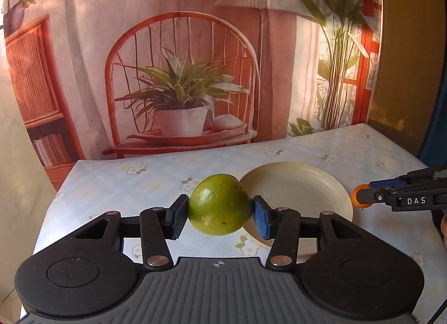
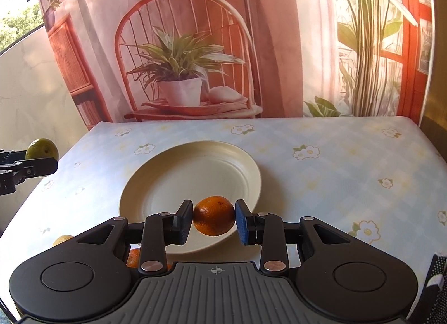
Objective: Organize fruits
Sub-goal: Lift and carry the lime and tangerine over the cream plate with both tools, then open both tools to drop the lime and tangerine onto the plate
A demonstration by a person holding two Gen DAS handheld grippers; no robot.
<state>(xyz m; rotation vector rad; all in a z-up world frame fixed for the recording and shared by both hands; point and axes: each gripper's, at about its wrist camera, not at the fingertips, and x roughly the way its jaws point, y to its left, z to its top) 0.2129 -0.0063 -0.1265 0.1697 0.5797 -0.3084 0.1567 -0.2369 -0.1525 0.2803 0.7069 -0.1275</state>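
1. on the flowered tablecloth point(image 2: 321, 184): one cream plate point(image 2: 195, 173), nothing resting in it.
2. counted fruit: one green fruit point(image 1: 219, 203), one orange point(image 2: 214, 219) in a grip, one more orange point(image 2: 133, 257) half hidden behind the right gripper's linkage at 7 o'clock, one yellowish fruit point(image 2: 62, 239) peeking out at 8 o'clock of the right wrist view.
3. left gripper point(image 1: 219, 213): pads pressed on both sides of the green fruit, clamped at a medium width, carried above the cloth just at 9 o'clock of the plate's rim.
4. right gripper point(image 2: 214, 222): narrow, pinching the orange between its pads, held over the plate's near rim at 6 o'clock.
5. seen from the left wrist view, same right gripper at 3 o'clock, orange at its tip, just outside the plate's right rim.
6. seen from the right wrist view, left gripper with green fruit at 9 o'clock, past the table's left edge.
7. open cloth at 1 to 4 o'clock of the plate, wide and bare; far table edge at 12 o'clock against a printed backdrop point(image 2: 195, 44); right table edge at 3 o'clock.
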